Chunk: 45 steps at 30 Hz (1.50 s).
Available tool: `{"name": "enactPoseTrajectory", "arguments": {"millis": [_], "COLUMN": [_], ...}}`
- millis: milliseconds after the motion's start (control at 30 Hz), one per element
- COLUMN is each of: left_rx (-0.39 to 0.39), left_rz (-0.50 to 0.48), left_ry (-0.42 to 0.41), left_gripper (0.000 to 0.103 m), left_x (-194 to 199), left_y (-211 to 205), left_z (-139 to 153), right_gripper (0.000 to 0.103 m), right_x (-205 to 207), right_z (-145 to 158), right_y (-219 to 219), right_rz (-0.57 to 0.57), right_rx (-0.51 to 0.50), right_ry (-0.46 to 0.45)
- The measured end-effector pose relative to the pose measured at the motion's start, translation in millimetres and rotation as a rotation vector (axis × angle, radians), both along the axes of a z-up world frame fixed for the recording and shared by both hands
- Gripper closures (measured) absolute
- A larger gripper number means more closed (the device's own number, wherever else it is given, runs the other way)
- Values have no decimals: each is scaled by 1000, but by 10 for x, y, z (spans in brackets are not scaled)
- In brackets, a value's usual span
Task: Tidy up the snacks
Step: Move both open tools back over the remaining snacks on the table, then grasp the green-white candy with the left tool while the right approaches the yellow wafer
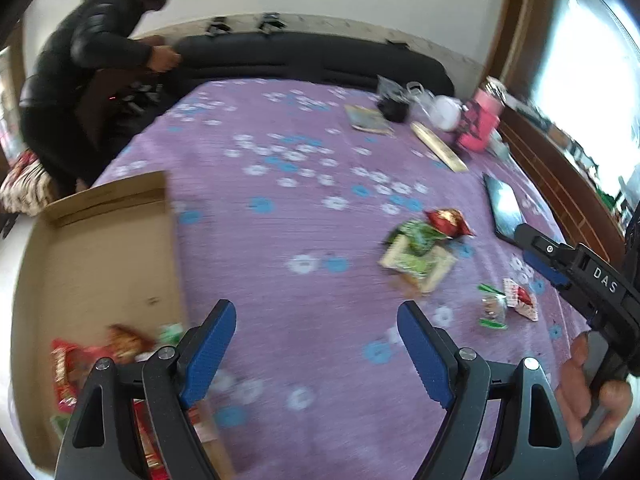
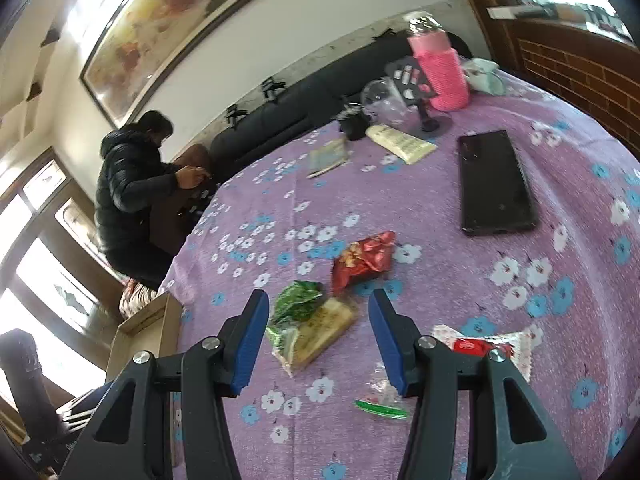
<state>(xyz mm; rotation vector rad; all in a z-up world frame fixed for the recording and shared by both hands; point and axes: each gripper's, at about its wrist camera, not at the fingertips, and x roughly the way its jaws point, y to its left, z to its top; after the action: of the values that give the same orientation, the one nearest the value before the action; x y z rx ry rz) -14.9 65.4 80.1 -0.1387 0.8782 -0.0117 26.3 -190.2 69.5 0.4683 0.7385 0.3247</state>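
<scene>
My left gripper [image 1: 316, 310] hangs open over the purple flowered cloth [image 1: 280, 208] with nothing between its blue pads. To its left is a cardboard box [image 1: 100, 264] holding red and green snack packets [image 1: 96, 356]. To its right, loose on the cloth, lie a red packet [image 1: 448, 222], a green packet [image 1: 420, 236], a yellow cracker pack [image 1: 416, 266] and two small candies [image 1: 508, 304]. My right gripper [image 2: 318, 300] is open just above the green packet [image 2: 298, 302] and the cracker pack [image 2: 320, 332], its pads apart from them. The red packet [image 2: 362, 258] lies just beyond.
A black phone [image 2: 494, 184], a pink bottle [image 2: 440, 72], a cream tube [image 2: 404, 144] and a booklet [image 2: 328, 158] lie farther back. A person in a black jacket [image 2: 128, 192] bends at the far edge by a dark sofa. The red-and-white candy [image 2: 480, 346] lies by my right finger.
</scene>
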Motion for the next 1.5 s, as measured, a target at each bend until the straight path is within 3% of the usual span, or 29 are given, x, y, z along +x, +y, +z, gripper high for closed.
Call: {"name": "enactPoseTrajectory", "arguments": {"millis": [133,367,567,633,667,733,767,900,933,1133,1367,1433,1500], "left_rx": [47,5,58,84,70,22,20,-14,-17,13,6,0,-2], "left_rz": [-54,-83,-108,-96,-98,-93,-90,-63,-53,-47,-56,-55,-48], "left_ry": [16,87,70,76,97,96,96,112,118,55,29,30,31], "left_gripper": [17,17,17,31,48,53,63,69,76,76,77,77,77], "left_x": [260,663,874,923,947,946,936,824,757,511,511,507,506], "left_y": [-301,-515,-774,-789,-774,-703,-669,-478,-405,-261,-232,-218,-202], "left_z": [-65,-301,-465,-521,-564,-569,-569,-600,-624,-665,-659,-655,-653], "right_gripper": [52,52,52,52,52,52,52,52,52,52,52,43,42], "right_x": [59,75,62,66,68,72,76,97,101,133,189,217,275], "right_z": [-74,-126,-105,-104,-105,-109,-111,-139,-145,-223,-358,-380,-413], "right_y": [-99,-219,-202,-194,-191,-187,-180,-130,-122,54,452,520,581], "right_rz": [-16,-50,-44,-38,-37,-35,-33,-21,-19,20,81,84,77], "right_rx": [53,111,112,108,106,103,100,81,78,20,-127,-137,-147], "right_ry": [55,94,90,90,90,91,91,99,100,110,141,168,208]}}
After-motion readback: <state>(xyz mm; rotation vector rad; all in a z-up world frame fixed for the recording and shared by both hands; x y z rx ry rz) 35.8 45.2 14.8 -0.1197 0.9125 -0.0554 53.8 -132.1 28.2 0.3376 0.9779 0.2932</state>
